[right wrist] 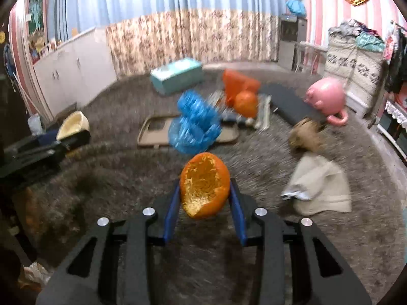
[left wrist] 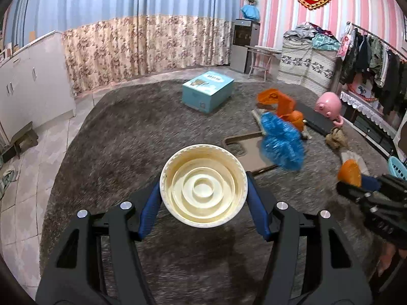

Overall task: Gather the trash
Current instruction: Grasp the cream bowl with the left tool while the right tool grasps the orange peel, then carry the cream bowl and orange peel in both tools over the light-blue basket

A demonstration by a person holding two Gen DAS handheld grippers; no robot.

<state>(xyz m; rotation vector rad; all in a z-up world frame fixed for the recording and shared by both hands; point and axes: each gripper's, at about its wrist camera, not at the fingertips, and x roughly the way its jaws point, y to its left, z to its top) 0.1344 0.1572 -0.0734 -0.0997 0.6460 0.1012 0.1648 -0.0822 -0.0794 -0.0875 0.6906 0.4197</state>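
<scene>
- The left hand-held gripper pinches a round cream plastic cup by its sides, with the open top facing the camera. The cup is up off the shaggy grey carpet.
- The right hand-held gripper pinches a torn piece of orange peel, hollow side up, between its blue pads. The peel is up off the carpet too.
- Step in hand, as I judge it: both pieces of trash are picked up and being carried.
- The crumpled blue plastic bag lies on the carpet just past the peel, on a flat tan tray. I think the bag is where the trash should go, but I cannot be sure.
- Next move: bring each piece over an open place for trash and let go. The bag looks squashed, so its mouth may be hard to find.
- More trash waits near the blue bag: an orange plastic bag, a beige folded cloth or paper and a brown crumpled lump.
- Only the right view shows the peel's rough inside and the beige piece whole.
- Only the left view shows the rings inside the cup and the light blue cardboard box sharply, behind the blue bag.
</scene>
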